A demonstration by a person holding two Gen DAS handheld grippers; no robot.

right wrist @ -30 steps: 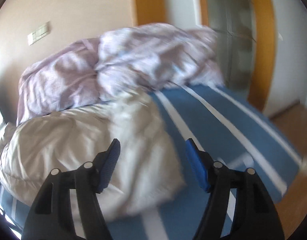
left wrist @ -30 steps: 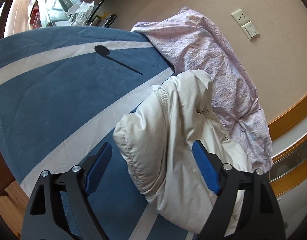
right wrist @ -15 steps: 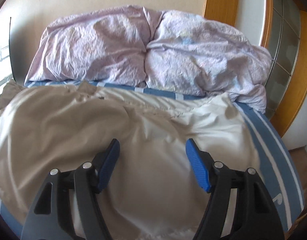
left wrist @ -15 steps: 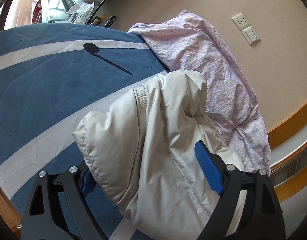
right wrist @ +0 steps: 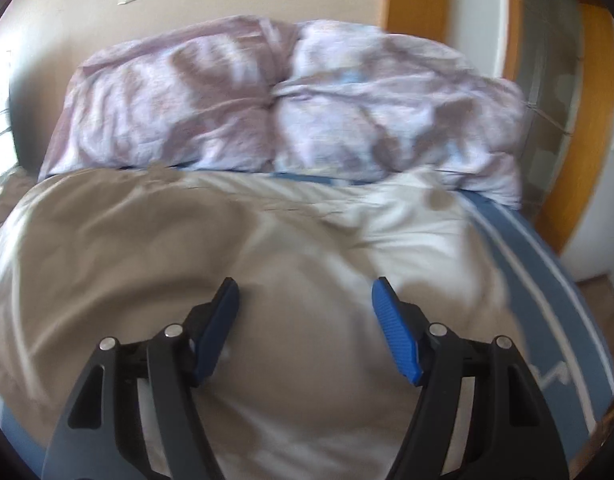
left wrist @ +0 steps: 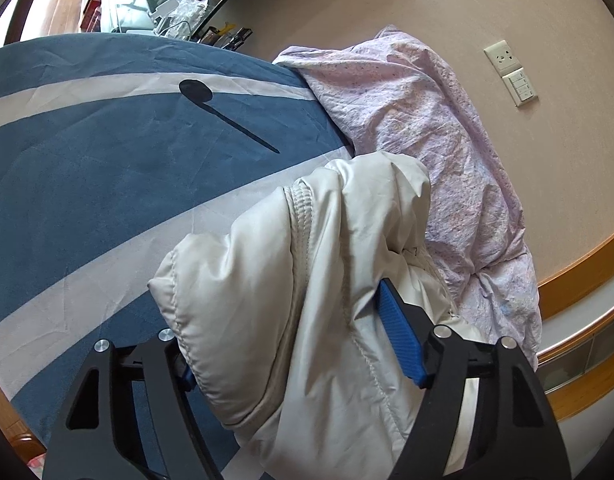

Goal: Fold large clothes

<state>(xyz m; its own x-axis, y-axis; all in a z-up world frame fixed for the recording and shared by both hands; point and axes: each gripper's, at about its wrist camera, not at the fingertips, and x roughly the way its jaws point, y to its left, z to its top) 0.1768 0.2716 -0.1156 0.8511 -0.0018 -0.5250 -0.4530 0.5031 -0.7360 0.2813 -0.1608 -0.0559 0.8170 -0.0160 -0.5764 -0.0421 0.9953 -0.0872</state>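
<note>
A cream puffy jacket (left wrist: 307,280) lies bunched on the blue bed cover (left wrist: 107,168). In the left wrist view a padded sleeve or hem end sits between the wide-apart jaws of my left gripper (left wrist: 285,332); its left pad is hidden behind the fabric, and the jaws are open, not closed on it. In the right wrist view the jacket (right wrist: 187,248) spreads broad across the bed. My right gripper (right wrist: 305,300) is open and empty, hovering just over the jacket's near part.
A crumpled lilac duvet (left wrist: 427,128) (right wrist: 287,100) lies along the head of the bed against the beige wall, touching the jacket. Wall sockets (left wrist: 513,74). Wooden frame and glass panel (right wrist: 563,80) at right. Cluttered shelf (left wrist: 175,4) beyond the bed.
My left gripper has moved forward onto the jacket's end, which now fills the space between its jaws. My right gripper swung left from the bed's edge to face the jacket and came closer.
</note>
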